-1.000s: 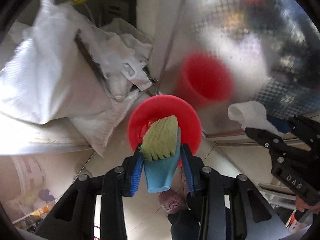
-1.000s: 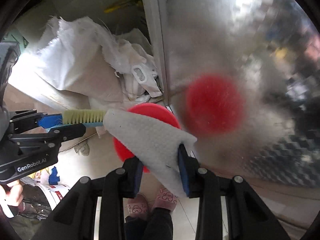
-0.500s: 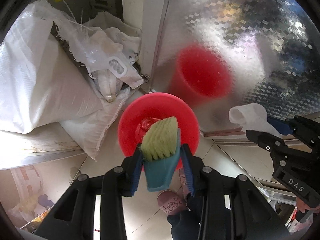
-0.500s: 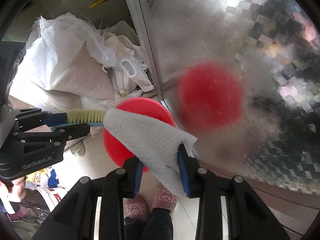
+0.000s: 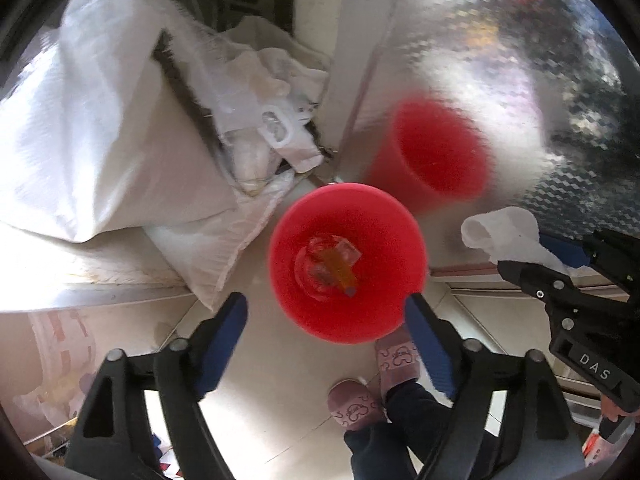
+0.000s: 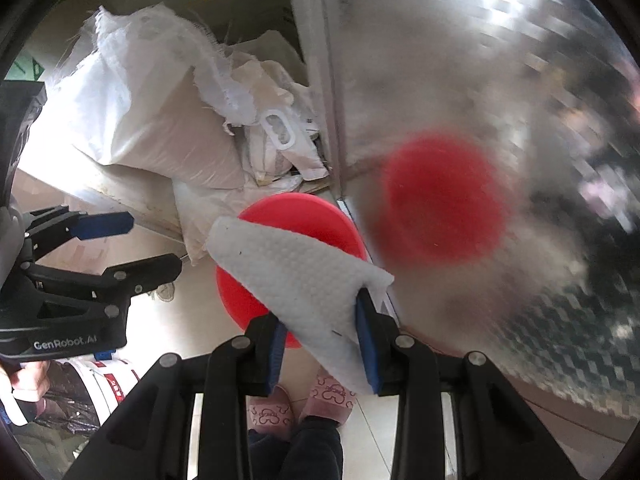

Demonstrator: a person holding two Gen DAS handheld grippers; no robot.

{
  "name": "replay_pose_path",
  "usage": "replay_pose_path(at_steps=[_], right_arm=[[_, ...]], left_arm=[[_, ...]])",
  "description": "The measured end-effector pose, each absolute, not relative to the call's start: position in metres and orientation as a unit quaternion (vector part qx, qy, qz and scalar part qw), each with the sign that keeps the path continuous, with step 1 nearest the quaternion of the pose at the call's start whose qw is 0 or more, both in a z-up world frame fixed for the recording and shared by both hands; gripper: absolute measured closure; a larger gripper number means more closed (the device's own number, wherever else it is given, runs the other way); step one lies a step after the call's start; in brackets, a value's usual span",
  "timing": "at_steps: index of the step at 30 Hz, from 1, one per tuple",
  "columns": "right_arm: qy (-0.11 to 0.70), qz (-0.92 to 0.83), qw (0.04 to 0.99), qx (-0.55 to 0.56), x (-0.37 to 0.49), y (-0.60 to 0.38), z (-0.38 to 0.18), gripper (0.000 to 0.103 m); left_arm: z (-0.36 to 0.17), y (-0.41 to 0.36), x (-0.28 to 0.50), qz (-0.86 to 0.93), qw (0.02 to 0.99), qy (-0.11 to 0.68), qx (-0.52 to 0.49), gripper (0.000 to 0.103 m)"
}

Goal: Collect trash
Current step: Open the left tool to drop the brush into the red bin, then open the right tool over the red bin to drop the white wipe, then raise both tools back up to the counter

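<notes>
A red bin stands on the floor right under my left gripper. Its jaws are opening wide and nothing is between them. Inside the bin lie a clear plastic piece and a blurred long object. My right gripper is shut on a white paper towel, held above the bin. The left wrist view shows that towel at the right edge, in the right gripper. In the right wrist view the left gripper stands open at the left.
White woven sacks are piled at the back left. An embossed metal panel rises behind the bin and mirrors it in red. A person's pink slippers stand on the tiled floor below. A white bucket sits lower left.
My left gripper has opened and the blue brush with yellow-green bristles has left it; a blurred object now lies in the red bin. The right gripper still holds the towel.
</notes>
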State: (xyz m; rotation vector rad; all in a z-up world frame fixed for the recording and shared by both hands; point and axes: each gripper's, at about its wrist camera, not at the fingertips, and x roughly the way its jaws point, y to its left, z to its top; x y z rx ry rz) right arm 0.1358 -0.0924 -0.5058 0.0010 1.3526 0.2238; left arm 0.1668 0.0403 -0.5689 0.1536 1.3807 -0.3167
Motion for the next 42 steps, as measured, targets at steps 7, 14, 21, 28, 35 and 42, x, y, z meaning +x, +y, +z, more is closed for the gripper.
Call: replay_pose_path(at_steps=[7,14,21,28,35,42], right_arm=[[0.628,0.131,0.767,-0.02,0.143,-0.073,-0.511,0.072],[0.63,0.154,0.761,-0.032,0.149,-0.059,-0.517,0.072],[0.621,0.173,0.763,-0.049,0.148,-0.049,-0.514,0.032],[0.62,0.18,0.761,-0.058,0.143,-0.042,-0.506,0.02],[0.598,0.183,0.777,-0.077,0.128,-0.04,-0.462,0.01],[0.583,0.17,0.792,-0.063,0.114,-0.041,-0.406,0.007]], left_arm=[[-0.576,0.062,0.168,-0.119,0.753,0.644,0.062,0.021],[-0.577,0.075,0.164,-0.095,0.754,0.648,0.053,0.021],[-0.574,0.086,0.158,-0.084,0.758,0.646,0.038,0.021],[-0.555,0.092,0.146,-0.08,0.764,0.64,0.033,0.021],[-0.51,0.099,0.13,-0.088,0.768,0.635,0.023,0.02],[-0.443,0.097,0.112,-0.084,0.779,0.62,0.042,0.02]])
